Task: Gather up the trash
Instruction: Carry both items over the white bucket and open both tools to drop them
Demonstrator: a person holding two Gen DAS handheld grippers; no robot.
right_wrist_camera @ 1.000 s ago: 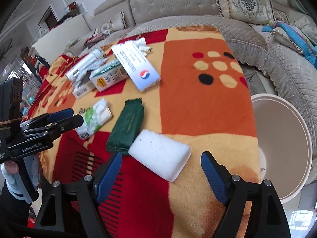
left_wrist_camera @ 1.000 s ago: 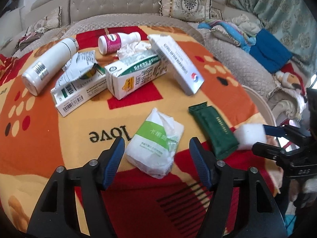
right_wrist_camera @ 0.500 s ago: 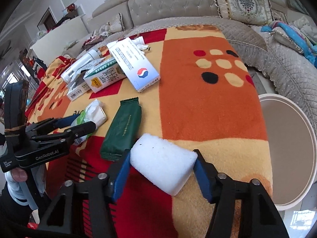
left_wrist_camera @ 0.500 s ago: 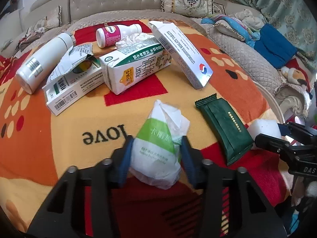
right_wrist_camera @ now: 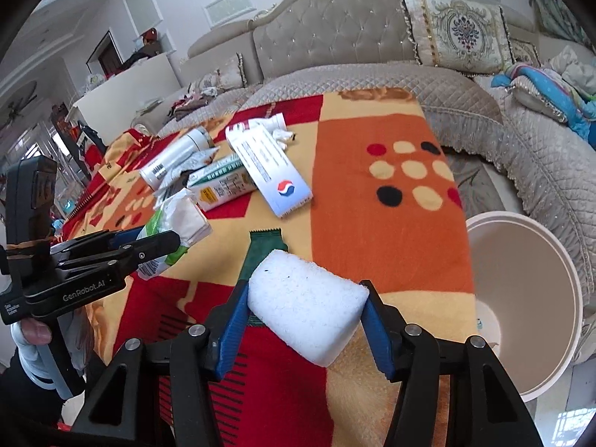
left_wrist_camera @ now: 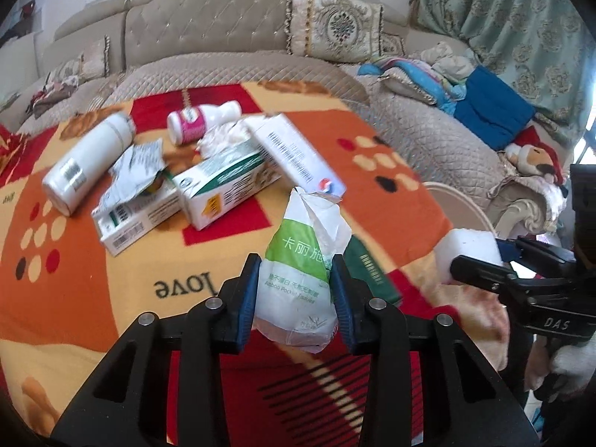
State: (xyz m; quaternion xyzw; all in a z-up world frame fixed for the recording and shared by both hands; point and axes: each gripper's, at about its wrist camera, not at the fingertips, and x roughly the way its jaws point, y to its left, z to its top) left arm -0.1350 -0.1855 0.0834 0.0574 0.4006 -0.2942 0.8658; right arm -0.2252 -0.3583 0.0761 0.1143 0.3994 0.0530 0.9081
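The left tool [left_wrist_camera: 296, 300] is pinching a green-and-white tissue pack [left_wrist_camera: 303, 268] between its blue pads, its jaws closing on it; the pack is hanging clear of the blanket-covered surface [left_wrist_camera: 74, 298], its crumpled top pointing up. To its right, a dark green wrapper [left_wrist_camera: 368, 272] is lying flat on the surface, partly behind the pack. Further right, the right tool [right_wrist_camera: 303, 320] is gripping a white foam block [right_wrist_camera: 305, 309] across its ends, lifted above the wrapper's near end. A white bin [right_wrist_camera: 521, 298] is standing beside the surface at the right. A second ago both tools were spread wide, the pack and block lying on the surface between their jaws; now both are clamped and raised.
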